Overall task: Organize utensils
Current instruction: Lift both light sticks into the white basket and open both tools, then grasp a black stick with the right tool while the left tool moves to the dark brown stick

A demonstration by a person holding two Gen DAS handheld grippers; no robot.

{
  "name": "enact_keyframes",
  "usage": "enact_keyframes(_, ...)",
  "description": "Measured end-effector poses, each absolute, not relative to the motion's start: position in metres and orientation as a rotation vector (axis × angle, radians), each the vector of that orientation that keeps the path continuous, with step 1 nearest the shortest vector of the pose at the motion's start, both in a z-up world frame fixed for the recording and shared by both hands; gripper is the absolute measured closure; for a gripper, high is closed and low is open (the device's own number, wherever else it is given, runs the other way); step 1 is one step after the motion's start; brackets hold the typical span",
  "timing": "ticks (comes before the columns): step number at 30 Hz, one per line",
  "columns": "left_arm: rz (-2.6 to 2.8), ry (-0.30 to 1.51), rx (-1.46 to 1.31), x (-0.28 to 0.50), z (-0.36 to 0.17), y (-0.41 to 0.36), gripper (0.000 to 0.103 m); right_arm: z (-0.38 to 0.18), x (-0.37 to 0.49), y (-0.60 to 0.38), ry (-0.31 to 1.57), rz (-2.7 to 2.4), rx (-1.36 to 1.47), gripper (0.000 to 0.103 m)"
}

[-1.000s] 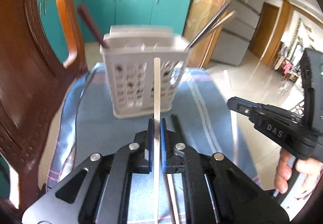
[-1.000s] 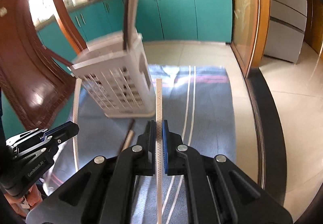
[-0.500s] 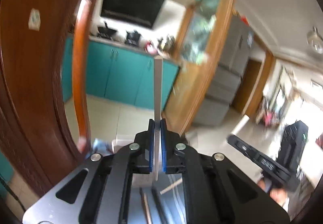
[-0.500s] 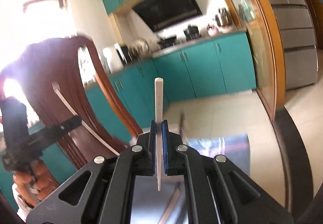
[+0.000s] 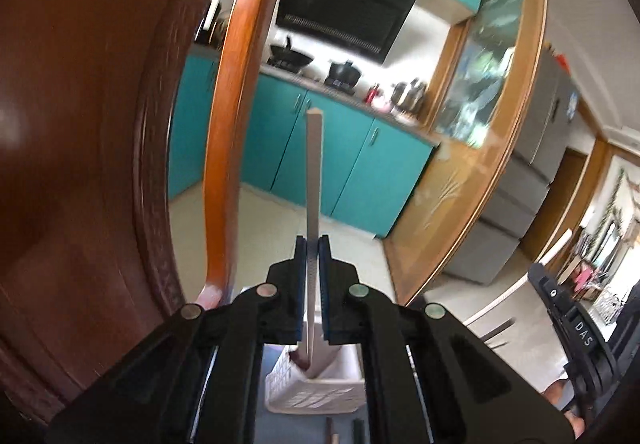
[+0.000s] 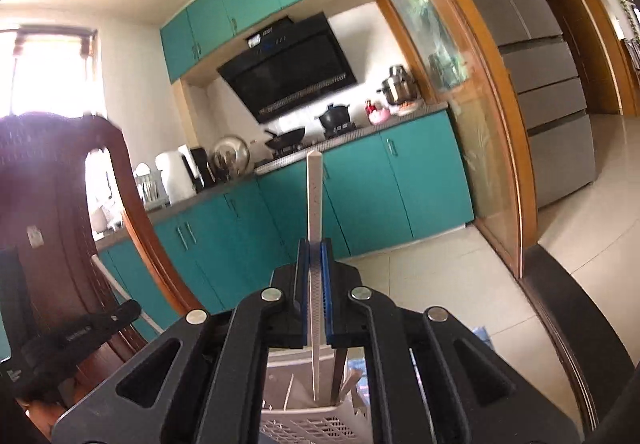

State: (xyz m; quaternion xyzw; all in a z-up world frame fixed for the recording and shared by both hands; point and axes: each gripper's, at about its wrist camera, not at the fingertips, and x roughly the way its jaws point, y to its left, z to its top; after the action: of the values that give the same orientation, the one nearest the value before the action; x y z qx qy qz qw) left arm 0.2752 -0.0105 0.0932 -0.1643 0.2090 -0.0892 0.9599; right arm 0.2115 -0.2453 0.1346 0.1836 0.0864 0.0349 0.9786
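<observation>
Both tongs have lifted and tipped up over the last second: the left tongs (image 5: 311, 244) and right tongs (image 6: 315, 244) each stay clamped on a white chopstick (image 5: 313, 180) (image 6: 315, 200), now poised above the white basket (image 6: 304, 426), ready to drop in. The worktop is almost hidden; chopstick tips blur behind the jaws.

Teal kitchen cabinets (image 6: 400, 180), black range hood (image 6: 292, 68), grey fridge (image 6: 536, 56), pale tiled floor (image 6: 460, 276).
</observation>
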Motion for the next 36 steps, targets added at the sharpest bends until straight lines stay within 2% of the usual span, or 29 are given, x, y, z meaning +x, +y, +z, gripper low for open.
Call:
enact_keyframes(5,-0.191,0.496,-0.311,0.278,0.070,-0.018,0.096,0.118,0.217,-0.221,0.232,0.078,0.269,0.097)
enact_keyframes(11,-0.206,0.491,-0.266,0.273,0.065,-0.025,0.096,0.111,0.207,-0.218,0.265,0.069,0.244,0.094)
enact_keyframes(13,-0.211,0.474,-0.241,0.265,0.065,-0.025,0.091,0.114,0.201,-0.219,0.256,0.065,0.236,0.085)
enact_keyframes(15,-0.204,0.439,-0.210,0.256,0.069,-0.031,0.079,0.119,0.190,-0.221,0.237,0.064,0.220,0.082)
enact_keyframes(17,-0.200,0.396,-0.184,0.242,0.072,-0.029,0.072,0.123,0.174,-0.223,0.204,0.064,0.202,0.079)
enact_keyframes(21,-0.212,0.331,-0.152,0.213,0.079,-0.023,0.072,0.128,0.137,-0.226,0.129,0.096,0.156,0.072)
enact_keyframes(24,-0.257,0.295,-0.142,0.191,0.078,-0.019,0.072,0.116,0.119,-0.228,0.145,0.151,0.113,0.071)
enact_keyframes(27,-0.298,0.313,-0.124,0.179,0.069,-0.021,0.066,0.094,0.125,-0.227,0.297,0.222,0.109,0.071)
enact_keyframes(32,-0.289,0.430,-0.123,0.185,0.046,-0.029,0.064,0.002,0.185,-0.213,0.854,0.195,0.082,0.072)
enact_keyframes(36,-0.281,0.528,-0.110,0.196,0.031,-0.039,0.063,-0.047,0.207,-0.205,1.052,0.189,0.129,0.072)
